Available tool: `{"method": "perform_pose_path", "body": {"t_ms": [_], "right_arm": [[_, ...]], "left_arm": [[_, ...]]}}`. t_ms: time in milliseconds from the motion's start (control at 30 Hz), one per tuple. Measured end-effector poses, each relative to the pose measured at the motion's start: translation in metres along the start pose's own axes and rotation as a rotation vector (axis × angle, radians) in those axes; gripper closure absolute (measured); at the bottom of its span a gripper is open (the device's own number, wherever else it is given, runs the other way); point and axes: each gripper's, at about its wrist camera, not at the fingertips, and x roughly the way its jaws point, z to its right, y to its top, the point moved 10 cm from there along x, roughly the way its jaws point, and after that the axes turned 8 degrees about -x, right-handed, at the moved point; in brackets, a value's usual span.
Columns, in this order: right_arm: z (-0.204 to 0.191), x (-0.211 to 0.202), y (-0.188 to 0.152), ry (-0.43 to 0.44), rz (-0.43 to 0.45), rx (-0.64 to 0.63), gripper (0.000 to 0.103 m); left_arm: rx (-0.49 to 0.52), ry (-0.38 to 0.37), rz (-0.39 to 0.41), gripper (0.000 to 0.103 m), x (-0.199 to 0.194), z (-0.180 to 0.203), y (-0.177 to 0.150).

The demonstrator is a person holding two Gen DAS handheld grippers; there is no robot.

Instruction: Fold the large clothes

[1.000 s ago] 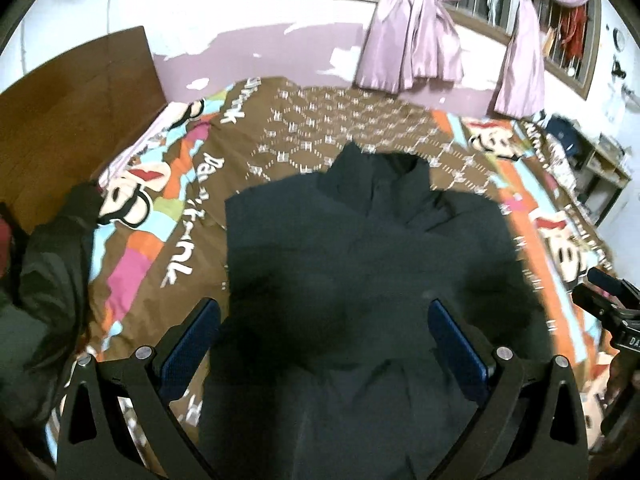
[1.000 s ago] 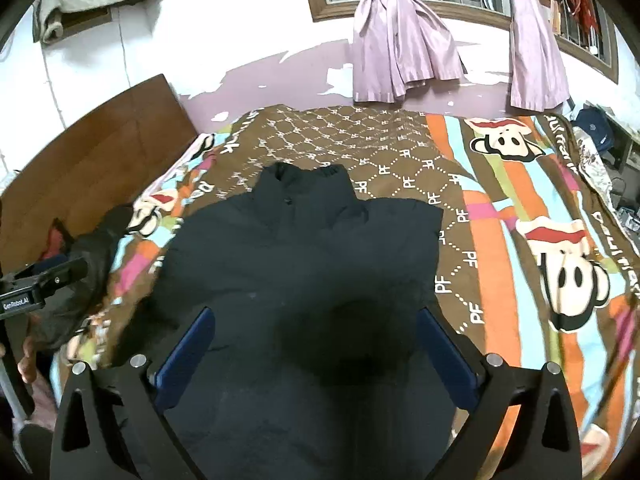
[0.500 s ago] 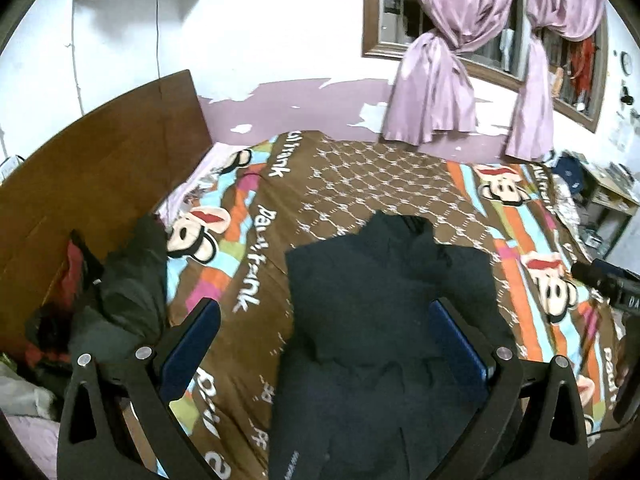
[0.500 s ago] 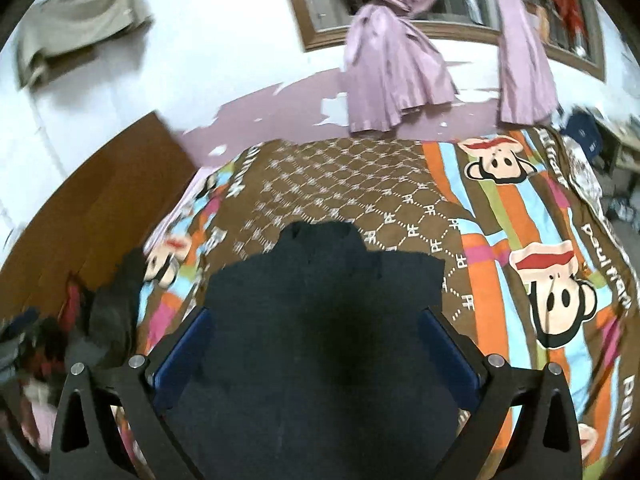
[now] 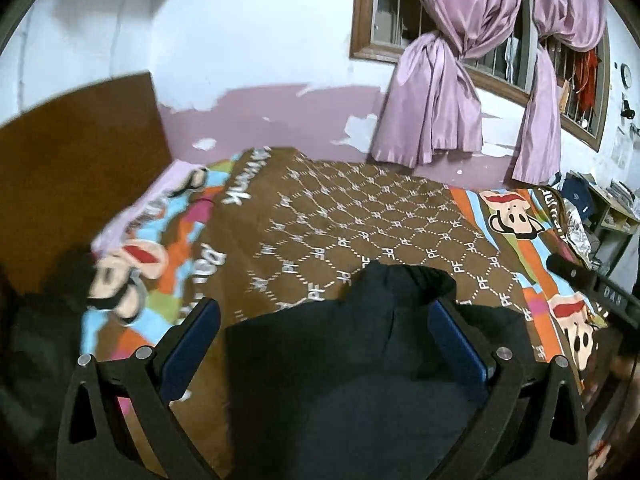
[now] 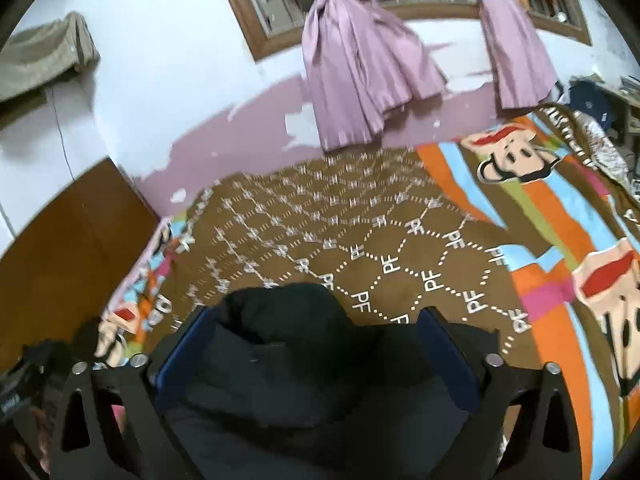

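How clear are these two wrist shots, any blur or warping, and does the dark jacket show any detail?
Left wrist view: fisheye bends the window frame; the blanket smears at its left edge. Right wrist view: motion blur softens the curtain and the far blanket pattern. In both, the black jacket reads as a near-featureless dark mass; only the collar outline shows.

Black jacket lower half cut off by frame edge

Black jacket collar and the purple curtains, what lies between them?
Only bedspread, bare brown patterned cloth, from the jacket to the curtains; both views show it.
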Motion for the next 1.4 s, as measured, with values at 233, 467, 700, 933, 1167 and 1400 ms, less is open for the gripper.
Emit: {"method": "perform_pose_path", "body": {"t_ms": [233,467,700,933,1167,1400], "right_arm": [[0.006,0.069,-0.018,0.059,-0.091,0.054,0.043],[-0.002,0.109,-0.029,0.048,-0.159,0.023,0.057],[0.005,0.117,-0.045,0.062,-0.171,0.008,0.086],[0.007,0.062,-0.052,0.168,-0.063,-0.021,0.097],[0.015,0.016,-0.08,0.168,-0.036,-0.098,0.099],[0.027,0.032,-0.124,0.138,-0.13,-0.14,0.1]], "left_arm": [[-0.022,-0.015,-0.066,0.002,0.111,0.006,-0.003],[-0.071,-0.058,-0.102,0.034,0.16,0.022,-0.008],[-0.081,-0.005,-0.243,0.097,0.2,0.02,-0.033],[-0.071,-0.053,-0.197,0.101,0.179,0.013,-0.036],[-0.024,-0.122,-0.173,0.101,0.133,-0.005,-0.055],[-0.007,-0.204,-0.186,0.102,0.094,-0.012,-0.102]]}}
